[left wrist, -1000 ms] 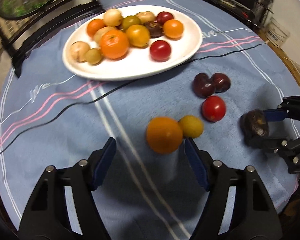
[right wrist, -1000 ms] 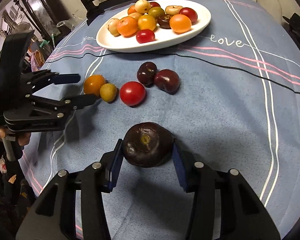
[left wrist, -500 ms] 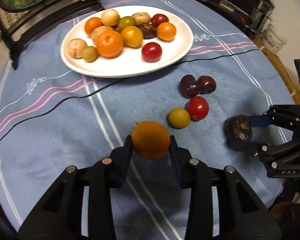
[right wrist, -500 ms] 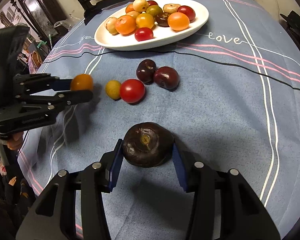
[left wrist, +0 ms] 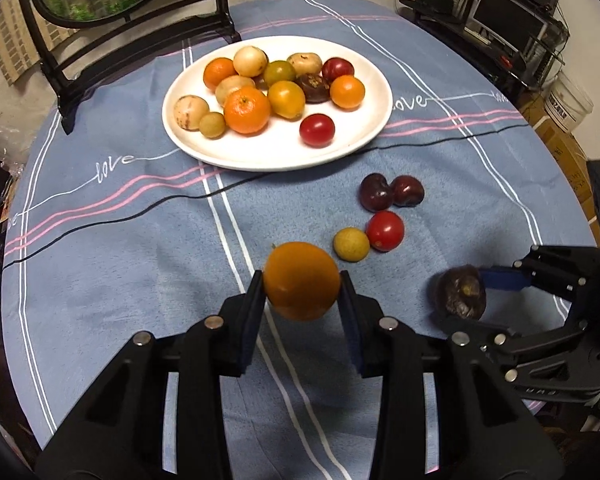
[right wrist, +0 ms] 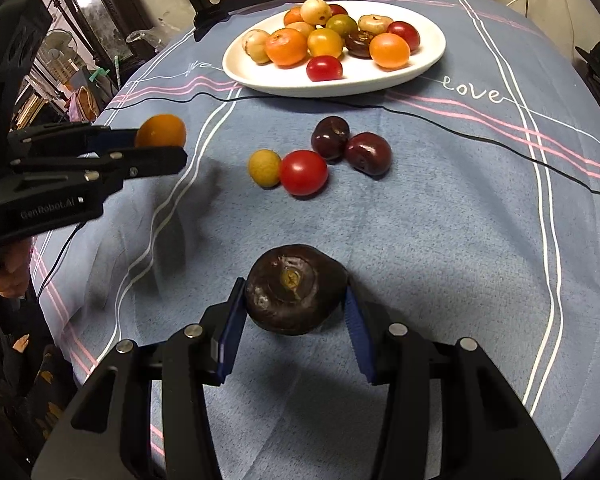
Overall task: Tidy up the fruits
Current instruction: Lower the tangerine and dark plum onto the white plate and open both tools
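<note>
The left gripper [left wrist: 302, 284] has just closed on the round orange fruit [left wrist: 301, 280] and lifted it off the blue cloth-covered desk [left wrist: 120, 260], while the right gripper [right wrist: 296, 308] clamps the dark wrinkled fruit [right wrist: 296, 288], so both likely head to the white plate [left wrist: 376, 120] ahead.

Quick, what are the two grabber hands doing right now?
Left gripper: closed on the orange fruit, lifted off the tablecloth.
Right gripper: closed on the dark brown fruit.
</note>
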`<state>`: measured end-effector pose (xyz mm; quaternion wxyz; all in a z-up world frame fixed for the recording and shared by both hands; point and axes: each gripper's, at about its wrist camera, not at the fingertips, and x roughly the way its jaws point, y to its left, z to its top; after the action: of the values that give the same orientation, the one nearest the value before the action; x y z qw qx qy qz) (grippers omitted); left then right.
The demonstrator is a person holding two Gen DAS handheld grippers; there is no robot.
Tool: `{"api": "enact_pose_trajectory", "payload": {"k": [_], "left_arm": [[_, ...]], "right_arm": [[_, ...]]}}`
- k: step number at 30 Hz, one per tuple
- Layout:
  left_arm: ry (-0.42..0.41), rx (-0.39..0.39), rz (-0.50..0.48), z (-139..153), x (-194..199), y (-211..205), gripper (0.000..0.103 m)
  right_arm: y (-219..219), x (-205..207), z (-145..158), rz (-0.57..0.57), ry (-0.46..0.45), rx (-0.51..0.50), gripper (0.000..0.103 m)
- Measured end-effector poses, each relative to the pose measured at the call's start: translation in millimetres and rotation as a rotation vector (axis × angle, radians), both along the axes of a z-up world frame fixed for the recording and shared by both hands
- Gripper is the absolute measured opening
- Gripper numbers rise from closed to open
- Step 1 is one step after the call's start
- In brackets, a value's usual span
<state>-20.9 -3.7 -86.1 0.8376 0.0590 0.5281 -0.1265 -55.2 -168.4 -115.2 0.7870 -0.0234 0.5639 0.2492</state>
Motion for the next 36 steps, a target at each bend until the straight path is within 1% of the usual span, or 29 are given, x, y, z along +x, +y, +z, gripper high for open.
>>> {"api": "enact_pose_trajectory", "payload": {"k": [7, 11, 22, 24, 27, 31, 32, 34, 36], "left_arm": [[-0.018, 0.021, 0.029, 10, -3, -3, 0.037], [-0.009, 0.039, 0.044, 8, -5, -3, 0.037], [0.006, 0.050, 0.047, 5, 4, -4, 0.037], [-0.007, 0.049, 0.051, 10, 12, -4, 0.037], [-0.034, 0.033, 0.060, 23, 31, -1, 0.037], [-0.100, 0.008, 0.090, 53, 66, 7, 0.037], [-0.119, -0.009, 0.100, 62, 78, 9, 0.037], [-0.139, -0.036, 0.113, 74, 96, 12, 0.037], [-0.162, -0.037, 0.129, 82, 117, 12, 0.037]], "right_arm": [[2, -4, 3, 0.014, -0.011, 0.005, 0.048], [3, -4, -1, 0.023, -0.006, -0.003, 0.048], [6, 6, -1, 0.048, -0.003, 0.000, 0.048], [6, 10, 6, 0.049, -0.017, 0.005, 0.048], [6, 29, 25, 0.053, -0.068, 0.008, 0.048], [5, 67, 68, 0.050, -0.179, 0.026, 0.048], [4, 77, 78, 0.047, -0.207, 0.034, 0.048], [4, 98, 95, 0.035, -0.249, 0.053, 0.048], [5, 120, 106, 0.021, -0.282, 0.070, 0.048]]}}
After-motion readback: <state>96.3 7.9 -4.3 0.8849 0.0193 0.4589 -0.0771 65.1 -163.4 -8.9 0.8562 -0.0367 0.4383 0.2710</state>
